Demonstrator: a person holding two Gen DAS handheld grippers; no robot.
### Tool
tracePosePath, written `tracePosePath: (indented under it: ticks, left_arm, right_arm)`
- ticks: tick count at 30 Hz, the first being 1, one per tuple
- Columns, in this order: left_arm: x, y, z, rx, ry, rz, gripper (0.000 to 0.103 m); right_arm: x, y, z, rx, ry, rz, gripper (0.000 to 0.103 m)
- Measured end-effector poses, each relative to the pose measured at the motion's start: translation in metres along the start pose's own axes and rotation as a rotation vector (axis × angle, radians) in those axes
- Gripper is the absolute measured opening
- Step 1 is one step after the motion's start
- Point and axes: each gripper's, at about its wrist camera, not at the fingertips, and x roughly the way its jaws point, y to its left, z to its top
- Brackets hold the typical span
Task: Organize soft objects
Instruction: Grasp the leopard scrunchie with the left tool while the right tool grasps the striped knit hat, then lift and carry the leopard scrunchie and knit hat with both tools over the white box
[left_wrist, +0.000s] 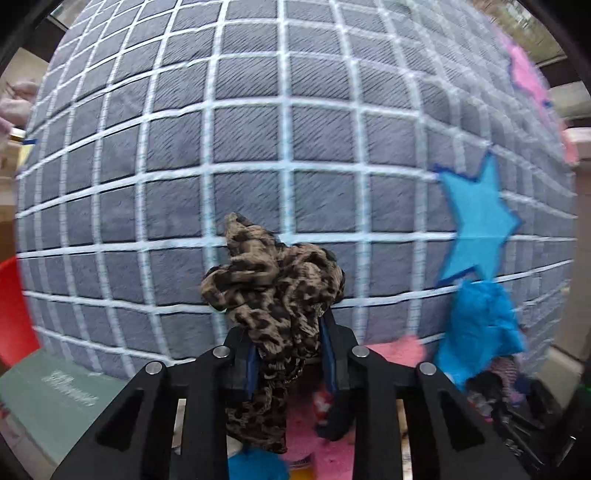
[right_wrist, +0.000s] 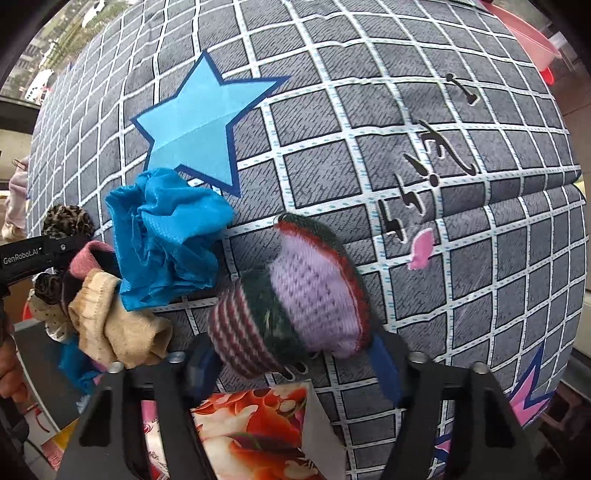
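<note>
My left gripper (left_wrist: 286, 332) is shut on a leopard-print cloth (left_wrist: 273, 291) and holds it up in front of a grey checked cushion (left_wrist: 258, 129). My right gripper (right_wrist: 291, 350) is shut on a knitted purple, green and red striped piece (right_wrist: 299, 295), held against the same cushion (right_wrist: 406, 147). A crumpled blue cloth (right_wrist: 166, 236) lies against the cushion, with a beige sock (right_wrist: 114, 325) and a pink sock (right_wrist: 88, 254) beside it. The blue cloth also shows in the left wrist view (left_wrist: 480, 325). The left gripper (right_wrist: 40, 254) shows at the left edge of the right wrist view.
The cushion carries a blue star patch (left_wrist: 476, 221) (right_wrist: 199, 122). A red container (left_wrist: 13, 306) stands at the left. A grey-green box (left_wrist: 62, 398) lies below. A flowered sheet (right_wrist: 255, 424) lies under the right gripper. A pink basin (right_wrist: 528, 33) is at the upper right.
</note>
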Motion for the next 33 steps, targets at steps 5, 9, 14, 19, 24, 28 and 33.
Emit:
tracePosePath:
  ticks: [5,9,14,19,24,28,33]
  left_arm:
    - [-0.006,-0.005,-0.008,0.018,-0.094,-0.003,0.028]
    - [-0.023,-0.011,-0.025,0.054,-0.162,0.025,0.028]
    - [-0.037,-0.026,-0.039,0.099,-0.198,0.017,0.028]
    - [-0.061,-0.043,-0.057,0.12,-0.204,-0.017,0.028]
    - [-0.075,-0.066,-0.081,0.162,-0.213,-0.025,0.028]
    - [-0.077,-0.092,-0.111,0.213,-0.211,-0.066,0.028]
    - [-0.076,-0.109,-0.161,0.251,-0.207,-0.086,0.028]
  right_arm:
    - [-0.02,-0.011,-0.008,-0.017,-0.042,0.017,0.056]
    - [-0.037,-0.016,-0.012,0.012,-0.066,0.055,0.056]
    - [-0.06,-0.032,-0.014,0.02,-0.085,0.075,0.056]
    - [-0.071,-0.042,-0.014,0.03,-0.105,0.087,0.056]
    - [-0.086,-0.057,-0.03,0.031,-0.122,0.107,0.056]
    - [-0.102,-0.07,-0.048,0.003,-0.138,0.113,0.056]
    - [-0.112,-0.083,-0.069,-0.039,-0.137,0.115,0.056]
